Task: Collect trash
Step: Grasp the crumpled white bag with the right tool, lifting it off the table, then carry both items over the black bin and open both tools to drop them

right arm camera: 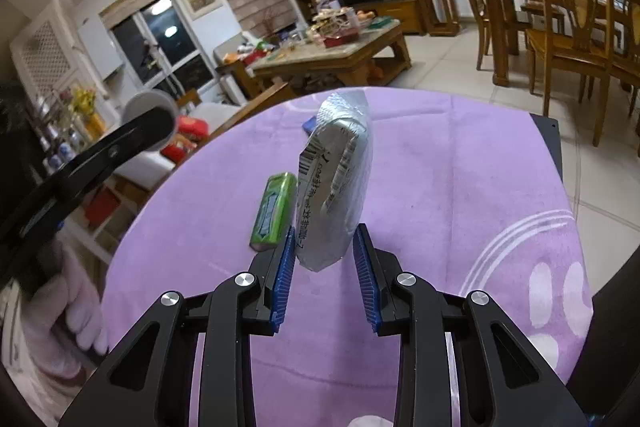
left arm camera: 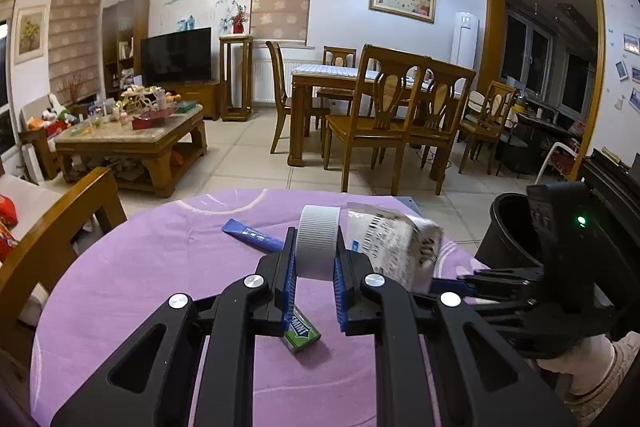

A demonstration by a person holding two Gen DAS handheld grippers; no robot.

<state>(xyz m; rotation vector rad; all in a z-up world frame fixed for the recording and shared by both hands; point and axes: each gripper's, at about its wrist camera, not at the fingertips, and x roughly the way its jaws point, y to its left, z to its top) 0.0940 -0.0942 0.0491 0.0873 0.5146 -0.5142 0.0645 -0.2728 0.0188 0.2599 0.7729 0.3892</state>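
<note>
Here the silver packet (right arm camera: 335,183) is held upright between the pads of the right claw (right arm camera: 324,267), its long axis running up and away from the jaws; whether both pads press it cannot be told for sure, though it hangs clear of the purple cloth (right arm camera: 460,187). It is crinkled foil, flat and printed. A ribbed grey cap (left arm camera: 318,245), round and hard, is clamped in the left claw (left arm camera: 316,281). The black bin (left arm camera: 508,231) lies to the right of both, just beside the right claw, which is judged the nearer. A glossy green pack (right arm camera: 273,211) and a blue sachet (left arm camera: 252,235) are left lying flat on the cloth.
</note>
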